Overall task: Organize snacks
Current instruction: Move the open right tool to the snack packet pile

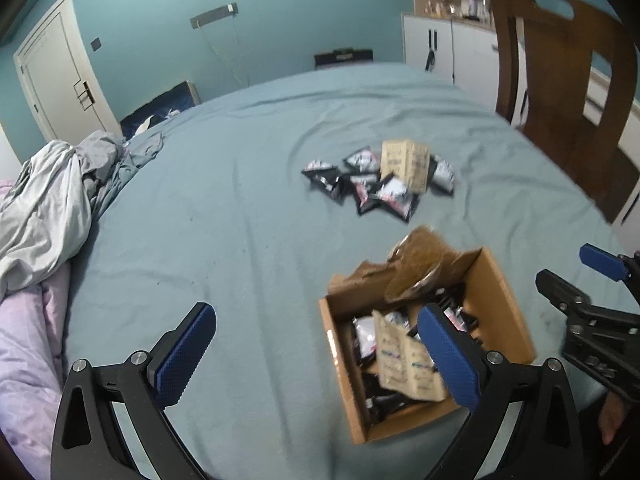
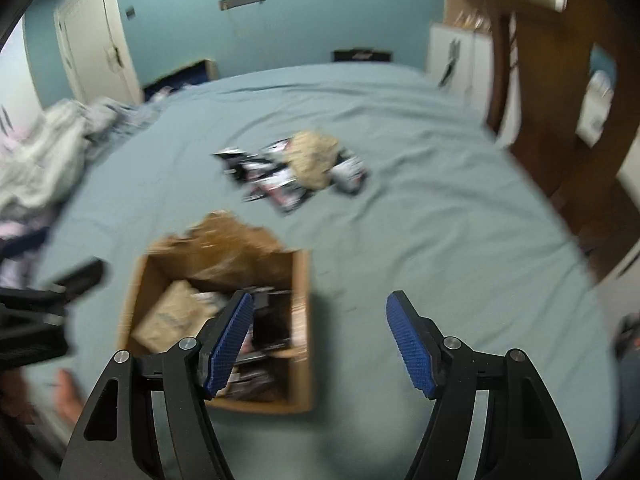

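An open cardboard box point(image 1: 508, 312) sits on the blue-green bedsheet near me, holding several black-and-white snack packets and a beige packet point(image 1: 404, 356). It also shows in the right wrist view point(image 2: 302, 320). A pile of black-and-white snack packets point(image 1: 376, 186) with a beige packet point(image 1: 406, 164) lies farther out on the sheet; the pile also shows in the right wrist view point(image 2: 292, 176). My left gripper point(image 1: 316, 354) is open and empty, just left of the box. My right gripper point(image 2: 320, 340) is open and empty, just right of the box.
A wooden chair point(image 1: 568, 92) stands at the bed's right edge. Crumpled grey bedding point(image 1: 52, 196) and a pink quilt point(image 1: 28, 344) lie at the left. White cabinets point(image 1: 452, 48) and a door point(image 1: 56, 80) stand by the blue wall.
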`<state>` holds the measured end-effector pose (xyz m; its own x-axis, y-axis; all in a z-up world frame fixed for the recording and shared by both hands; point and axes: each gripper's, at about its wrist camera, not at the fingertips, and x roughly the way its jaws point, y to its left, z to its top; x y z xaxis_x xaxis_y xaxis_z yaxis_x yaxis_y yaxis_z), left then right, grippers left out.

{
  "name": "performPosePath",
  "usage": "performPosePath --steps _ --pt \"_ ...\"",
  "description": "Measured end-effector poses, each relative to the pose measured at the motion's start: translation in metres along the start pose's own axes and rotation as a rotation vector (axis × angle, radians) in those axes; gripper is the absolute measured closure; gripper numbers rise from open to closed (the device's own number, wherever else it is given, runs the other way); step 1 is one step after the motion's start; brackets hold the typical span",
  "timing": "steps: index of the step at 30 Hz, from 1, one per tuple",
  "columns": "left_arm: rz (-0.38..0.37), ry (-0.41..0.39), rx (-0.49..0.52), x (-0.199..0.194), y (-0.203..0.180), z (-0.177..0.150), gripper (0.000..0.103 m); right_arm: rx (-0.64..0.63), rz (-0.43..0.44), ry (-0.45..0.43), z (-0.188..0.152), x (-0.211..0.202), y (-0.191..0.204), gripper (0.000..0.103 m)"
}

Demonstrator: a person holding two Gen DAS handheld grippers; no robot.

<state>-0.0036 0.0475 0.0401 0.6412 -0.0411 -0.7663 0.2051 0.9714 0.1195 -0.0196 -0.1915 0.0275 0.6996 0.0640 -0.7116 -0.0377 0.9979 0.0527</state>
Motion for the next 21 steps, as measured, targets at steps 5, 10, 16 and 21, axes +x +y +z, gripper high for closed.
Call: performPosePath --steps 5,10,16,21 --pt "-0.044 -0.014 -0.038 -0.003 0.002 0.006 0.000 -0.007 -0.192 -0.010 -0.001 -0.006 0.004 0.034" --pt "-0.027 -0.023 0.004 0.001 -0.006 0.012 0.000 0.051 -0.080 0.027 0.000 -0.004 -0.002 0.034" --pt "-0.050 -0.031 0.033 0.011 -0.010 0.023 0.000 0.035 -0.086 0.046 0.011 0.007 -0.003 0.034" --pt "-0.087 -0.028 0.077 0.031 -0.018 0.037 0.000 0.039 -0.048 0.050 0.030 0.030 -0.004 0.034"
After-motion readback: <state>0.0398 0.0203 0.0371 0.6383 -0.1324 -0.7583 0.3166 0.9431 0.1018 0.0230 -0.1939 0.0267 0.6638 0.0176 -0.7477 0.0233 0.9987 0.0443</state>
